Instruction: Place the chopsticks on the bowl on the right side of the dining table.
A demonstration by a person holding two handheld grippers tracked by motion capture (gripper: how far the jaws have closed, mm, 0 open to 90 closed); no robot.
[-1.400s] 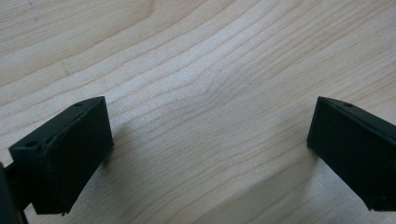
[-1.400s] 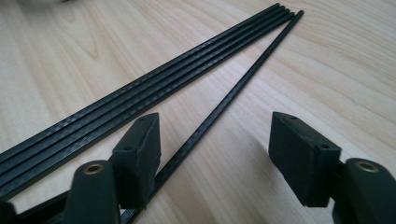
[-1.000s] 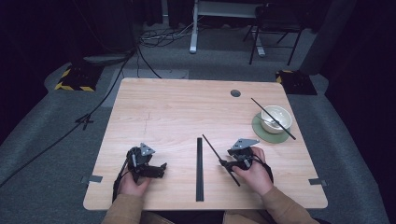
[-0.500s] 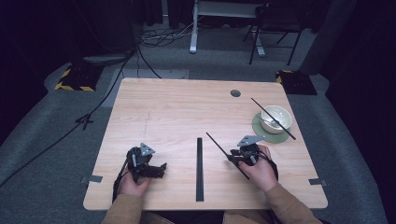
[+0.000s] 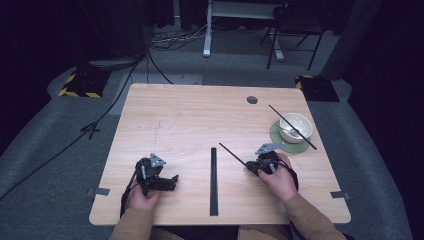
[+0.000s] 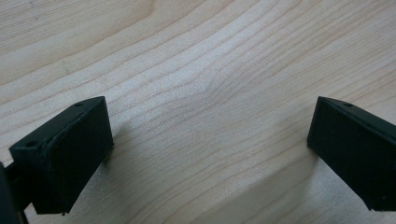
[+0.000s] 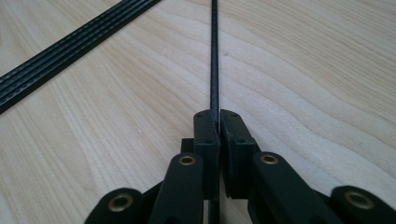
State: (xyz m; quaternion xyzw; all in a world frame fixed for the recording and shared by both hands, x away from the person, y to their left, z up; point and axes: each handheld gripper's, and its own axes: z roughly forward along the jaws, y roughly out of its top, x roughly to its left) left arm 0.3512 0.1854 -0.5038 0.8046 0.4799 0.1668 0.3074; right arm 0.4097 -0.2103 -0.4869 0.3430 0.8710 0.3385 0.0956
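Observation:
A thin black rod (image 5: 232, 153) points up-left from my right gripper (image 5: 251, 167), which lies right of the table's middle. In the right gripper view the rod (image 7: 214, 56) runs straight ahead from between the pads of that gripper (image 7: 218, 116). The jaws have just been closing, and both pads now press on the rod. My left gripper (image 5: 174, 181) rests on the wood at the front left. Its jaws (image 6: 210, 135) stand wide apart over bare table with nothing between them. A second black rod (image 5: 280, 115) lies across a white bowl (image 5: 296, 131) on the right.
A flat black strip (image 5: 214, 180) runs front to back along the table's middle and lies left of the held rod (image 7: 70, 42). The bowl sits on a green mat (image 5: 300, 148). A dark round hole (image 5: 252, 100) is in the far right of the tabletop.
My right hand has shifted a little to the right with the rod, which now lies at a flatter angle. The left hand has kept still.

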